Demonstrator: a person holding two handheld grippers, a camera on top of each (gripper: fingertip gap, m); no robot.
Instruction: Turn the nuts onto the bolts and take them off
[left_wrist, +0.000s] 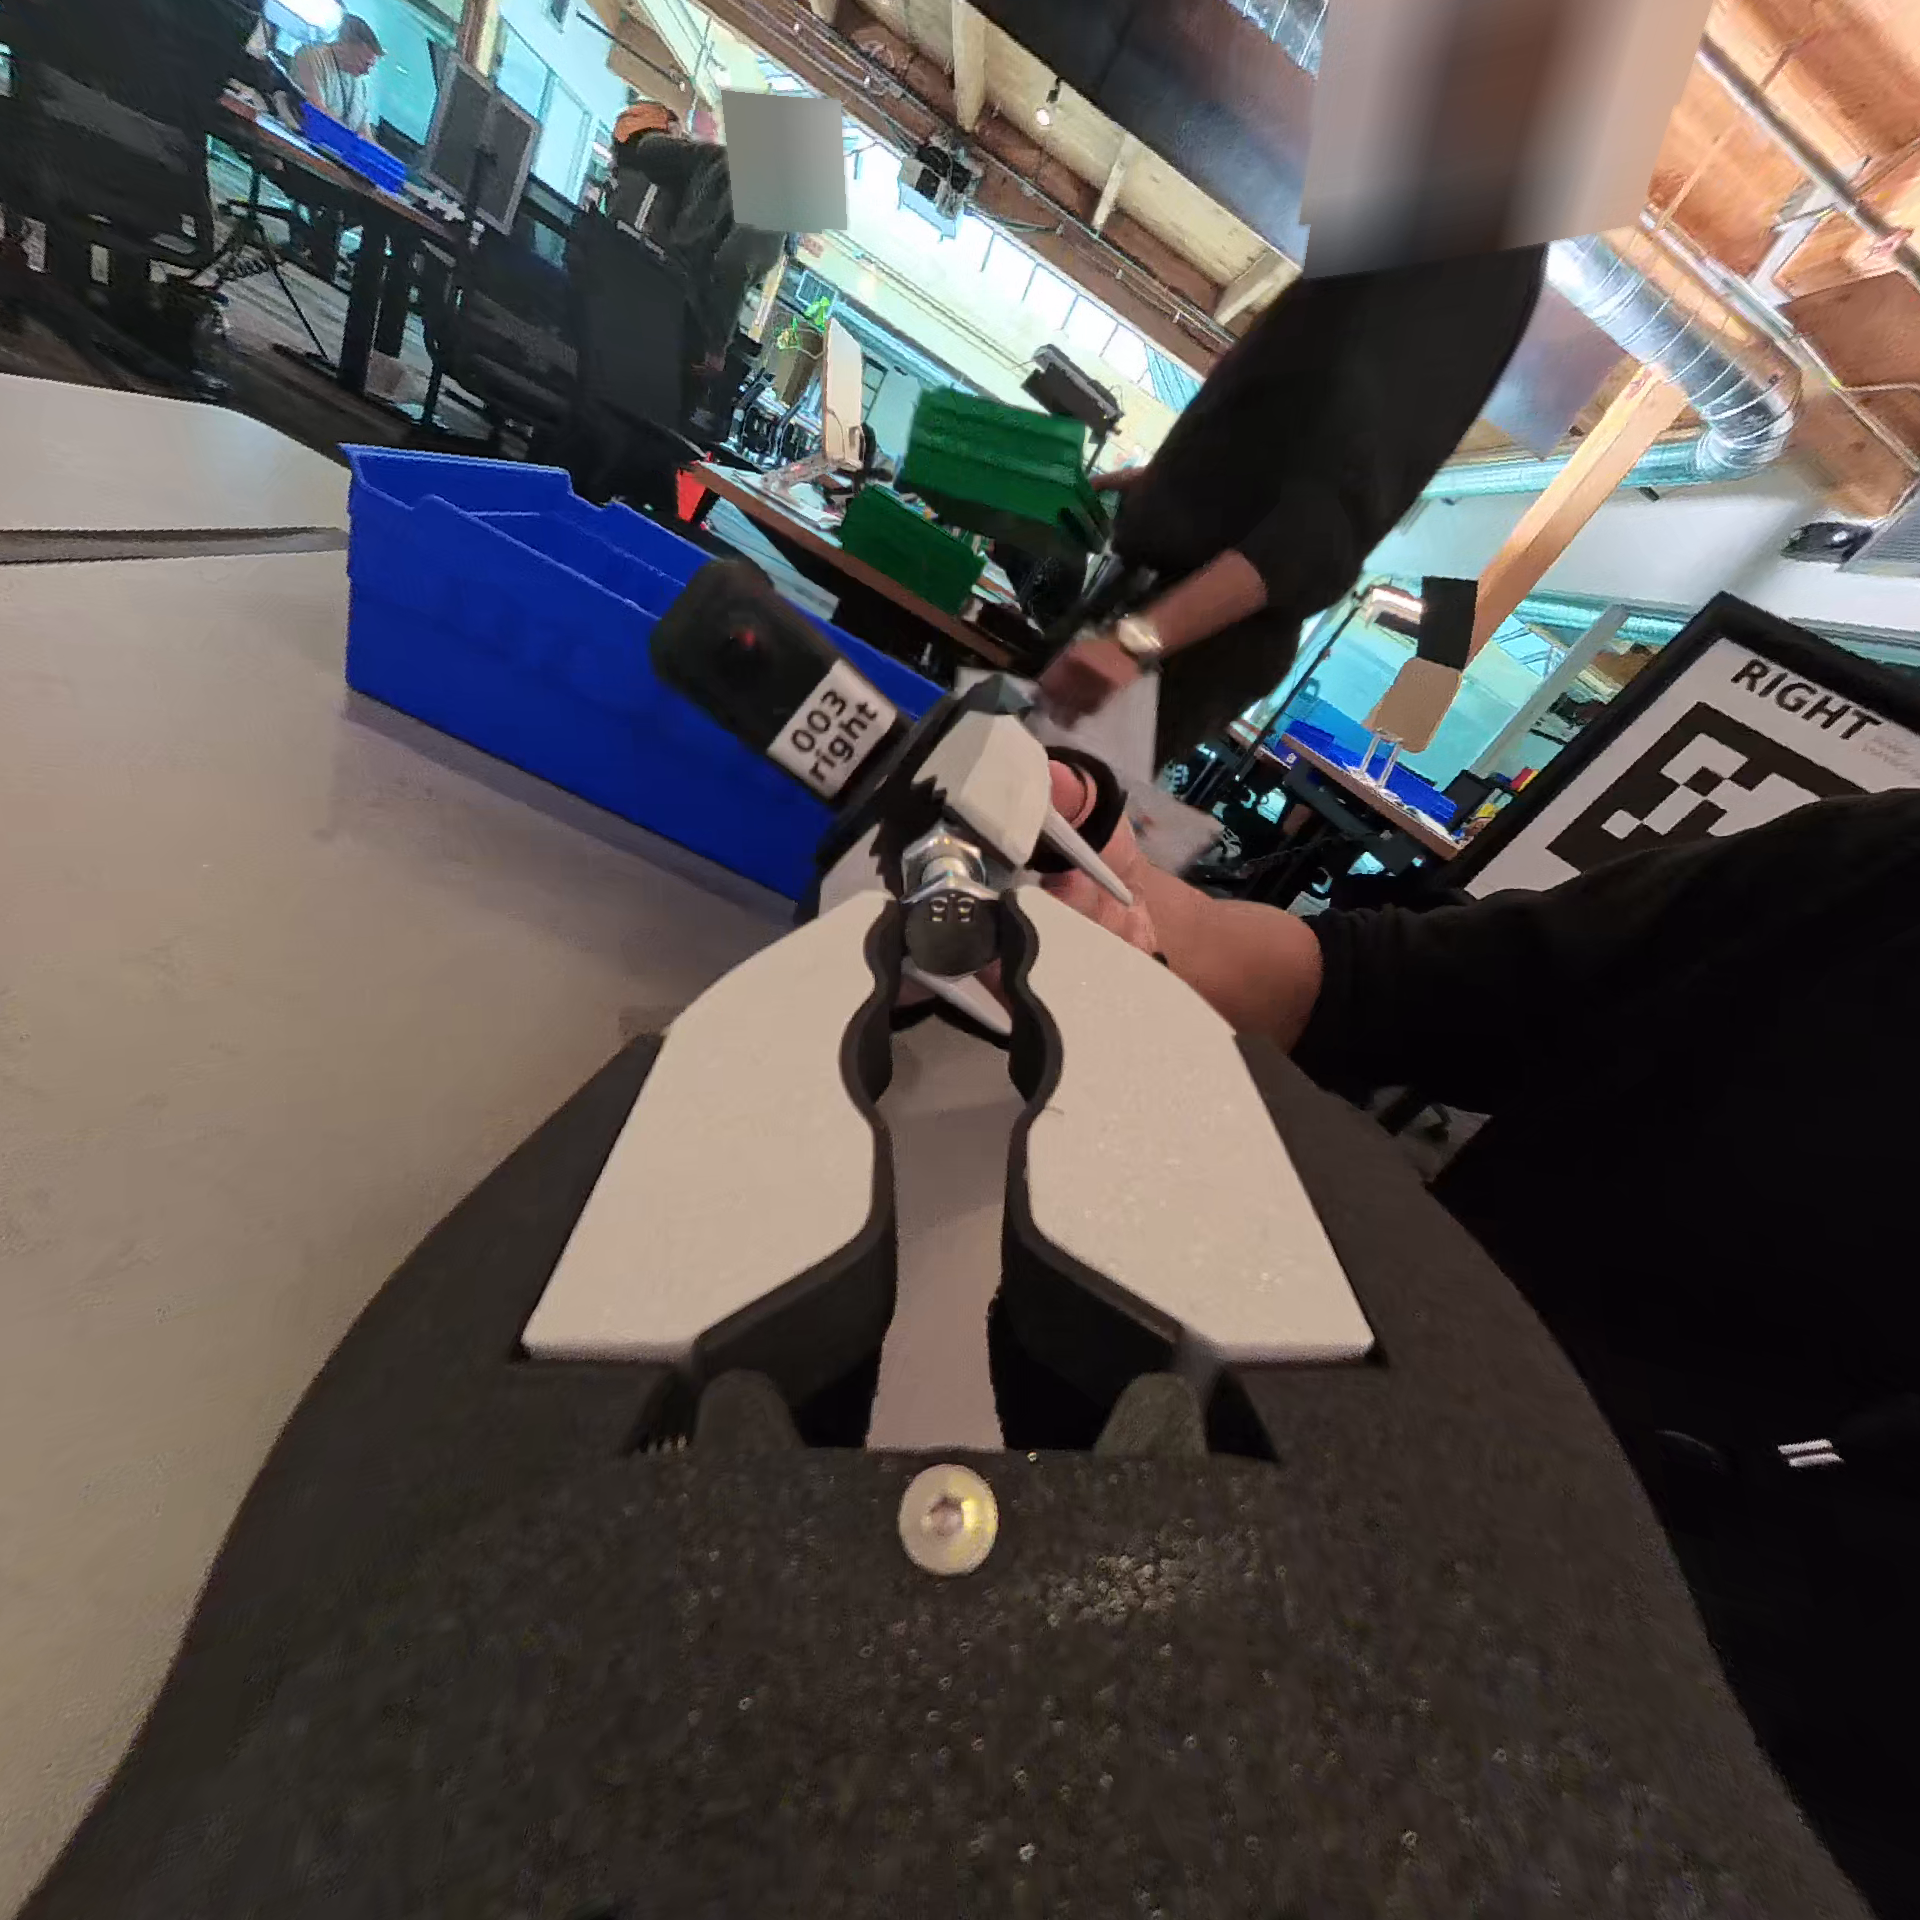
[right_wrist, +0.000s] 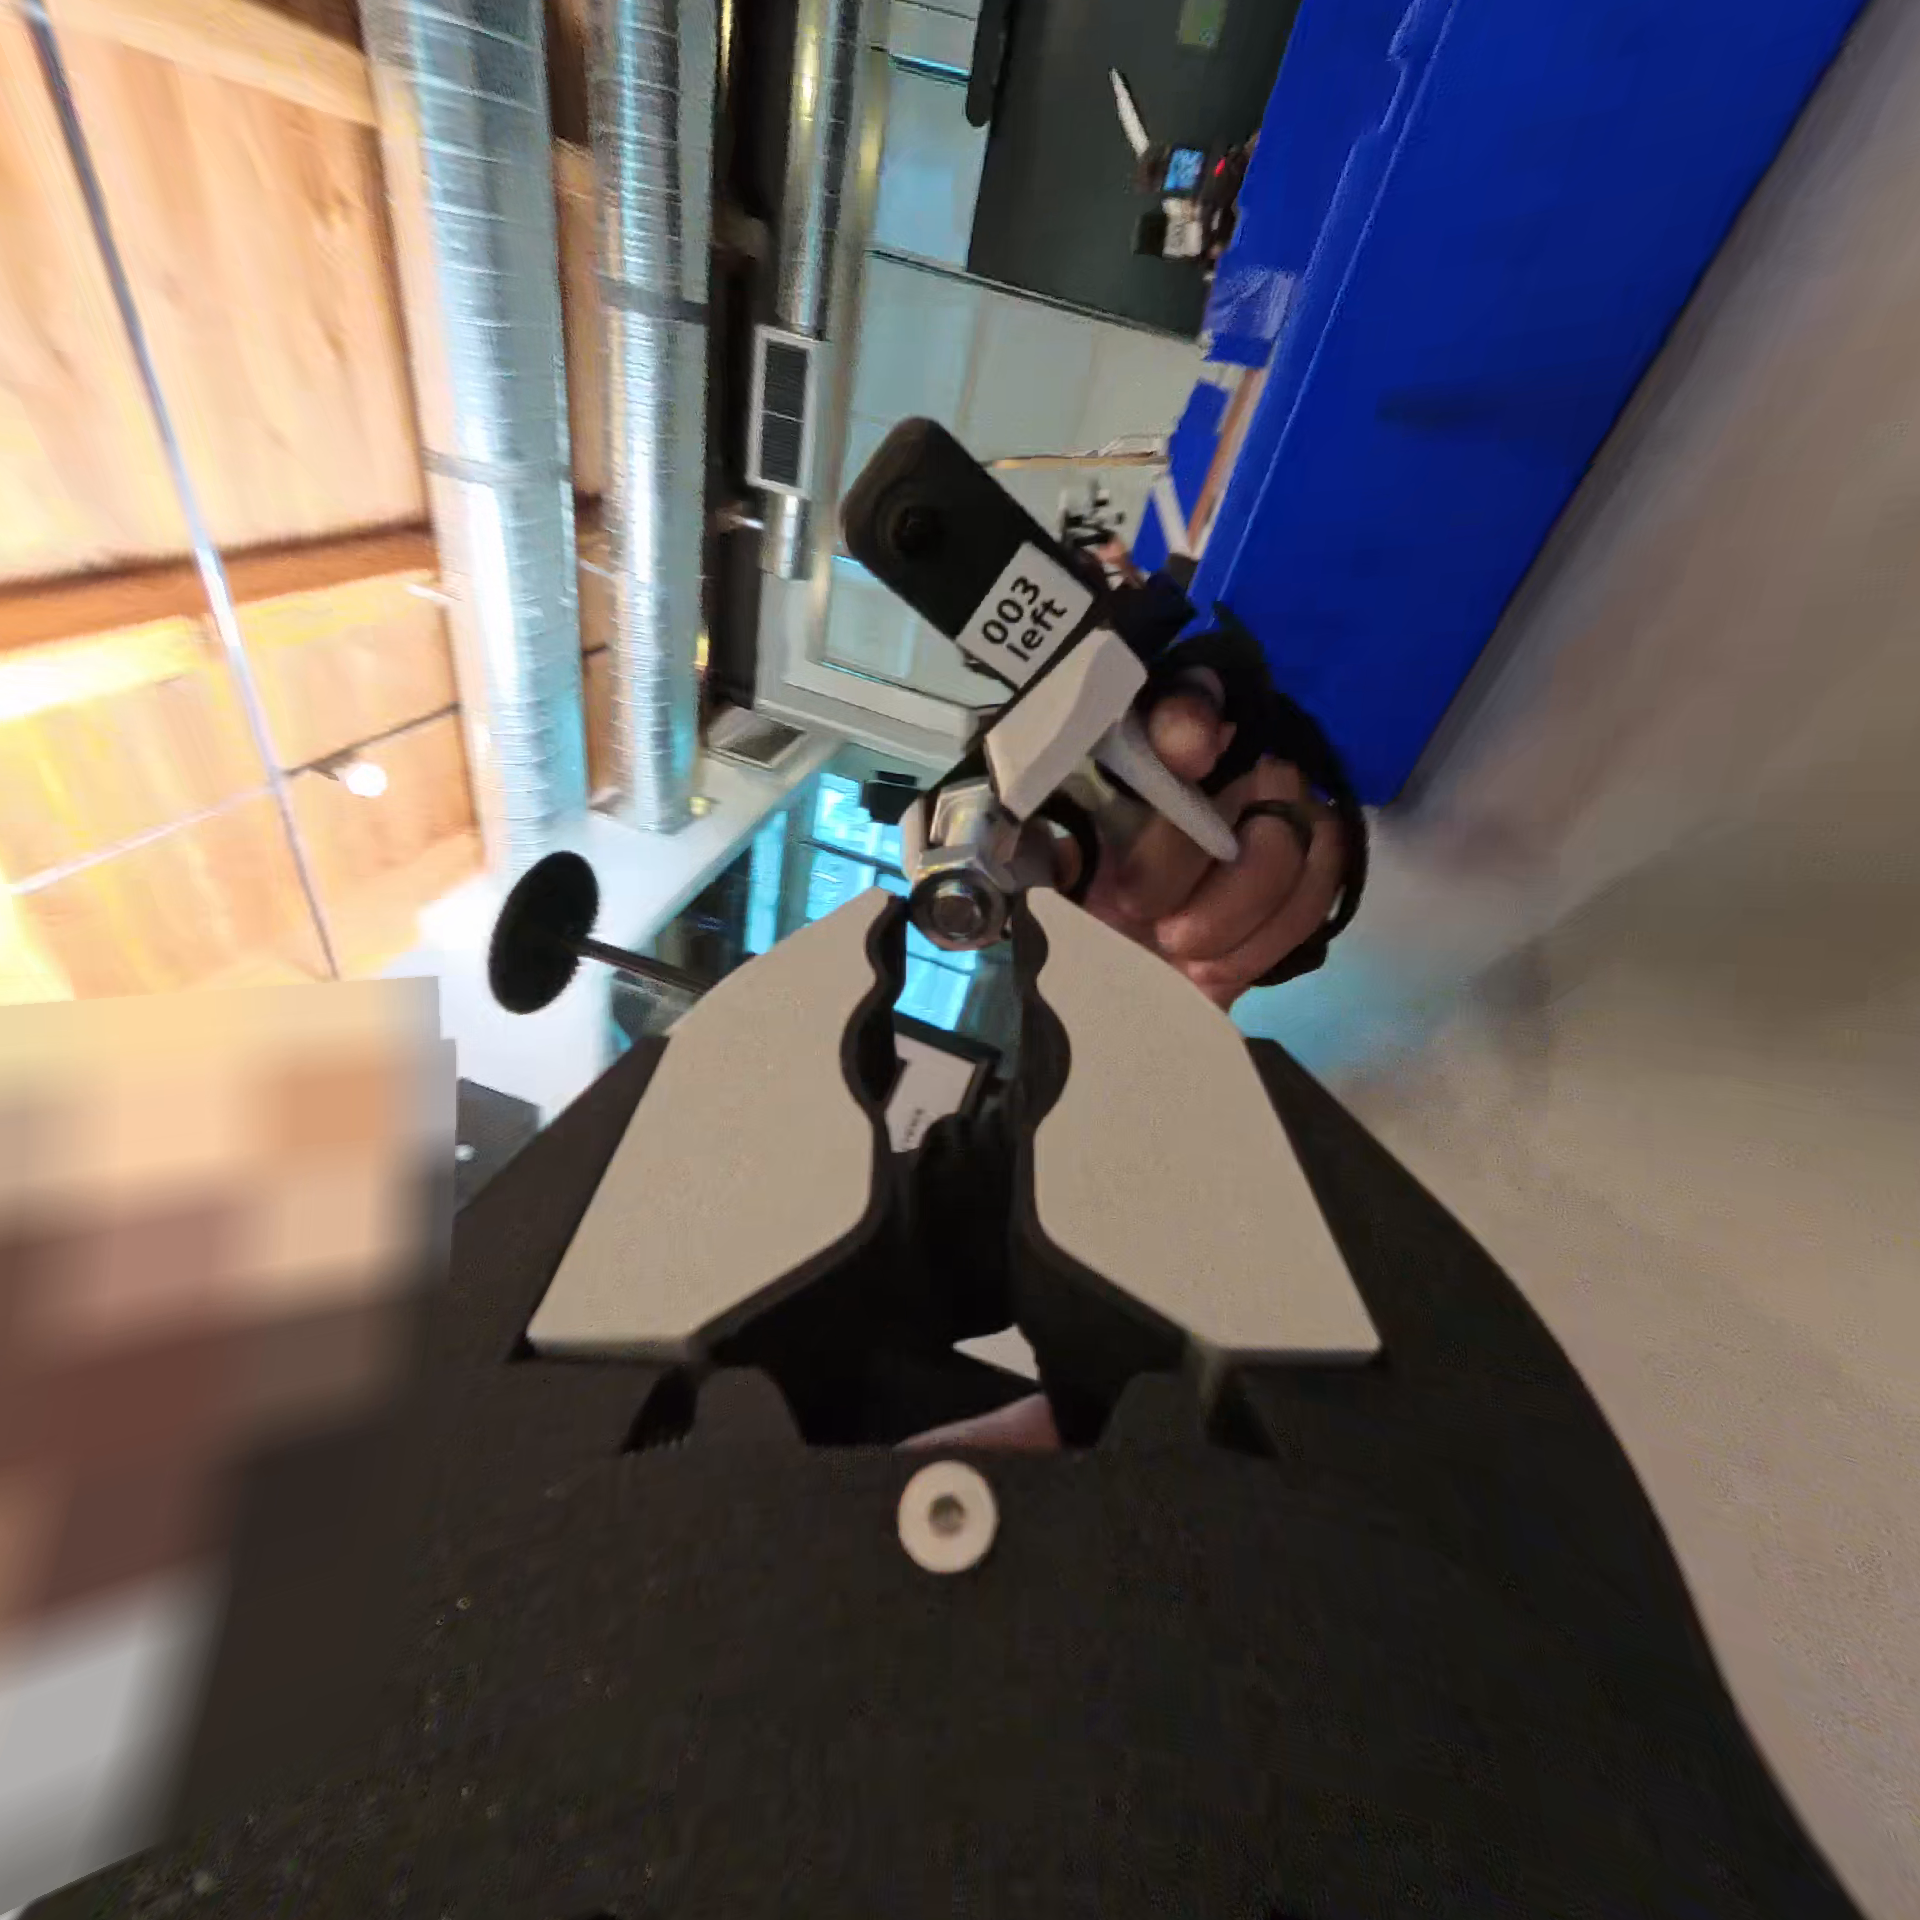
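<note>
In the left wrist view my left gripper (left_wrist: 948, 925) is shut on the silver hex head of a bolt (left_wrist: 940, 916) and holds it above the table. The bolt points away, into my right gripper (left_wrist: 971, 795), which meets it tip to tip. In the right wrist view my right gripper (right_wrist: 954, 920) sits around a silver hex nut (right_wrist: 956, 914) on the bolt's end. The left gripper (right_wrist: 1049, 717) holds the bolt head (right_wrist: 951, 831) just beyond, with a hand (right_wrist: 1226, 862) on its handle. The right wrist view is rolled sideways and blurred.
A blue plastic bin (left_wrist: 540, 623) stands on the pale table (left_wrist: 208, 935) behind the grippers; it also shows in the right wrist view (right_wrist: 1455, 416). A person in black (left_wrist: 1299, 468) stands at the far side. A framed marker board (left_wrist: 1714, 769) leans at the right.
</note>
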